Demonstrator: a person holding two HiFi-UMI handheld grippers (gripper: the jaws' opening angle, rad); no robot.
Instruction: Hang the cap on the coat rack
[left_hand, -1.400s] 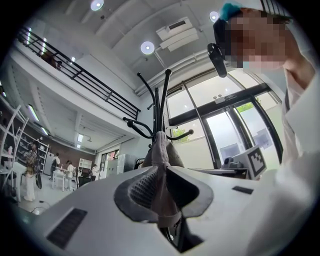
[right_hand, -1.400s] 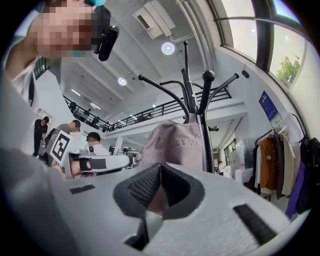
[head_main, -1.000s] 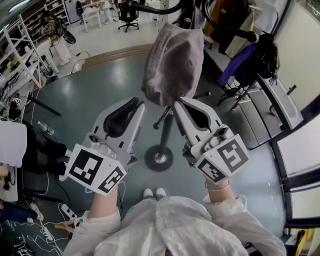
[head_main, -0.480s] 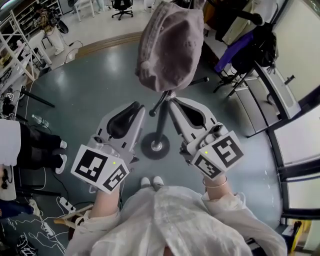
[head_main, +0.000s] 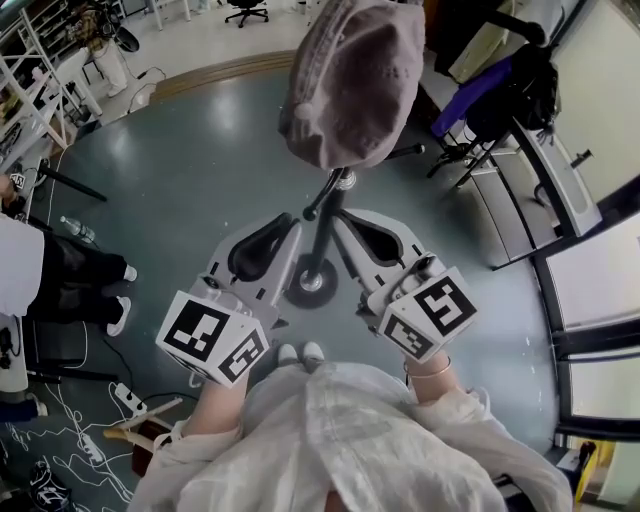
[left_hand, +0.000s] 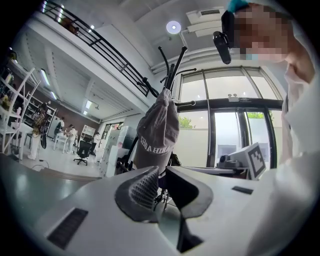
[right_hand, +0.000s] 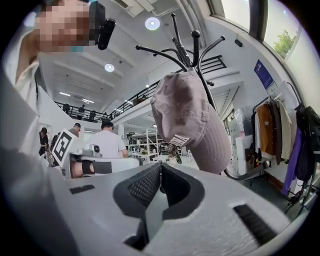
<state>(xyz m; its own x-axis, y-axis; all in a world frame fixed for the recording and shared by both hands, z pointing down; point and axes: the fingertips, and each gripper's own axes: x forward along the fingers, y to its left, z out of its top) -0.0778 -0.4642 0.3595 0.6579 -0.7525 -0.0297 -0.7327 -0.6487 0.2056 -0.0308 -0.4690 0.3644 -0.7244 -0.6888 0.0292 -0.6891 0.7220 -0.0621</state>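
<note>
Cap (head_main: 350, 85) hangs on the coat rack (head_main: 327, 212), at the top middle of the head view. It sits over the upper hooks and nothing grips it.

At the lower left of centre we hold the left gripper (head_main: 287, 226). Its own view shows the jaws brought together with nothing between them. The cap (left_hand: 158, 134) appears above and beyond the tips, apart from them, with the hooks of the rack (left_hand: 172, 62) rising over it.

In the middle of the head view, the pole of the rack goes down between our two grippers to its round base on the floor.

At the lower right of centre is the right gripper (head_main: 345, 222). Its jaws are also closed on nothing in its view. There the cap (right_hand: 187, 117) hangs free in the upper middle, under the black hooks (right_hand: 192, 47), and does not touch the gripper.

We judge that the main work is finished: the cap is on the rack and both grippers are off it. What is left, as far as we see, is only to check that the cap does not slide off and to take our grippers away from the pole.
</note>
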